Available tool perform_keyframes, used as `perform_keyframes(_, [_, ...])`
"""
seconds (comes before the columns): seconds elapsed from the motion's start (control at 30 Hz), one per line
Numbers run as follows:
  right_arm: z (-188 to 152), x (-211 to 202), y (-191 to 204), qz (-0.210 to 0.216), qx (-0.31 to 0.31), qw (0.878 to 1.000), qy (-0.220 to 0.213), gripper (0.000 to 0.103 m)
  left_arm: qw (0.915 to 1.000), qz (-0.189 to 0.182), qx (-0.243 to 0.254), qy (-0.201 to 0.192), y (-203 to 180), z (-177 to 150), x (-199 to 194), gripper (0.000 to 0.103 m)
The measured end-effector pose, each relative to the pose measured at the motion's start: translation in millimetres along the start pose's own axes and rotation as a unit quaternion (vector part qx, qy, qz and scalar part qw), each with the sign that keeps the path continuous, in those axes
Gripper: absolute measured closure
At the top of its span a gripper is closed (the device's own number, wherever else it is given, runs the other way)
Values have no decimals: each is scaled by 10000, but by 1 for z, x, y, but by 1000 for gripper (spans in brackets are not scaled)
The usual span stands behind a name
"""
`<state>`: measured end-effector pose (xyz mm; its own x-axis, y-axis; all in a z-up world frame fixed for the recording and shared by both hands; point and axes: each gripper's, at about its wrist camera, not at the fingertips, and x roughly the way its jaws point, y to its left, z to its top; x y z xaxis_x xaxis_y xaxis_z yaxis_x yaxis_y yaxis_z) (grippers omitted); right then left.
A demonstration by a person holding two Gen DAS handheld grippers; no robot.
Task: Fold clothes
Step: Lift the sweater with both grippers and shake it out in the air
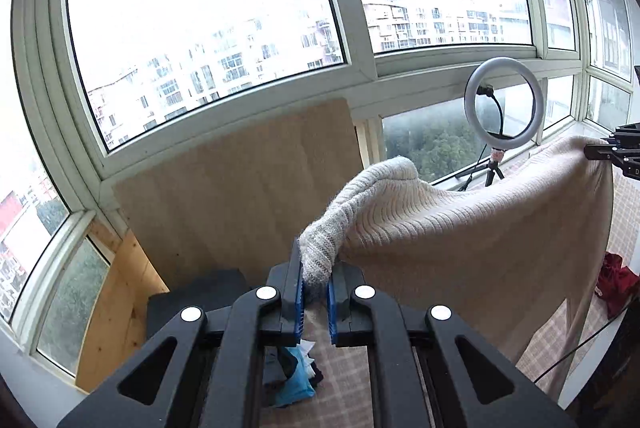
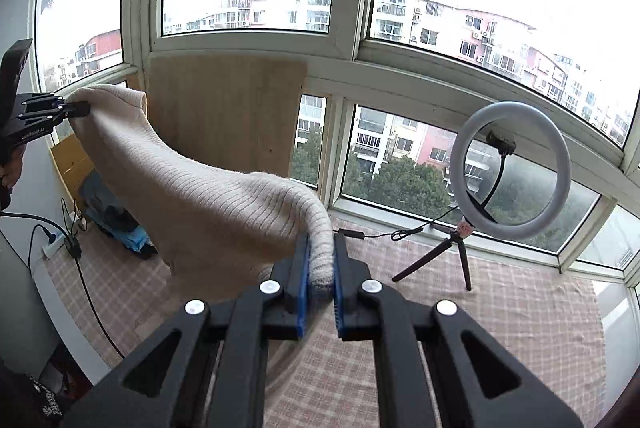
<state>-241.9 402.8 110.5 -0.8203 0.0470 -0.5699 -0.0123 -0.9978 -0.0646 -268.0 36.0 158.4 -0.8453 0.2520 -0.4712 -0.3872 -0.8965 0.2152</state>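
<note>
Sweater (image 1: 460, 240): cream ribbed knit, lifted off the surface below and stretched between both tongs; sags in the middle, body hanging down toward 6 o'clock.
Left tongs (image 1: 316, 284): clamped on a bunched, greyer ribbed edge of the sweater; fabric rises from between the blue pads (image 1: 297, 302) toward 12 o'clock, then runs off to 3 o'clock.
Left tongs, seen from the right wrist (image 2: 78, 109): at 9 o'clock, gripping the far corner of the sweater.
Right tongs (image 2: 321, 280): closed on a rolled ribbed edge; knit wedged between the blue pads (image 2: 303, 292), spreading away toward 10 o'clock.
Right tongs, seen from the left wrist (image 1: 600, 151): at 3 o'clock, at the far upper corner of the sweater; grip itself too small to make out there.
Checked cloth (image 2: 500, 308): pink-beige plaid covering the surface below, well under the hanging sweater.
Ring light (image 2: 510, 170): white ring on a small black tripod, standing on the checked cloth at 2 o'clock of the right tongs, apart from the sweater.
Wooden board (image 1: 240, 184): leaning against the window at 11 o'clock of the left tongs, behind the sweater.
Clothes pile (image 1: 294, 376): blue, dark and white pieces lying below the left tongs at 6 o'clock.
Red garment (image 1: 616, 282): crumpled at 4 o'clock, beyond the sweater's hanging edge.
Window (image 1: 200, 8): large white-framed panes, apartment blocks outside.
</note>
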Motion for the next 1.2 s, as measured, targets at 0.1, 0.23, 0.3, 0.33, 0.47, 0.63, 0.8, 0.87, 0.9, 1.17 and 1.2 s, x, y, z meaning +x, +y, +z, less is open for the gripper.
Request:
perform_keyframes(0.1, [51,-56,1,-350,-193,9967,-712,94,9989,178,-37,-434,6,32,-46,95])
perform_keyframes(0.23, [72,-118,-2,-538,-213,9898,-1301,94,9945,499,114,-913,-1,50,-99,95])
perform_keyframes(0.3, [72,-143,1,-651,-329,9853,-1544,94,9922,626,196,-1056,-8,52,-117,95])
perform_keyframes(0.33, [71,-151,3,-699,-386,9832,-1640,94,9916,648,220,-1102,-9,52,-124,95])
perform_keyframes(0.47, [61,-172,3,-775,-496,9781,-1868,94,9893,703,416,-1210,-17,46,-141,95])
perform_keyframes(0.63, [51,-157,-8,-954,-549,9775,-1801,94,9924,637,613,-862,-18,41,-109,95])
perform_keyframes(0.8, [39,-41,-37,-876,-443,9894,-1072,93,9975,441,537,-93,-23,22,4,95])
perform_keyframes(0.87, [35,6,-49,-841,-399,9926,-775,93,9972,380,543,343,-28,2,67,95])
perform_keyframes(0.9, [26,40,-57,-803,-315,9948,-549,93,9964,319,531,583,-30,-11,100,95])
perform_keyframes(1.17, [-120,336,-69,-863,-794,9686,2193,92,9409,-157,469,3351,-86,-184,365,90])
perform_keyframes(1.2, [-137,353,-74,-745,-712,9631,2487,92,9368,-196,445,3465,-87,-195,370,90])
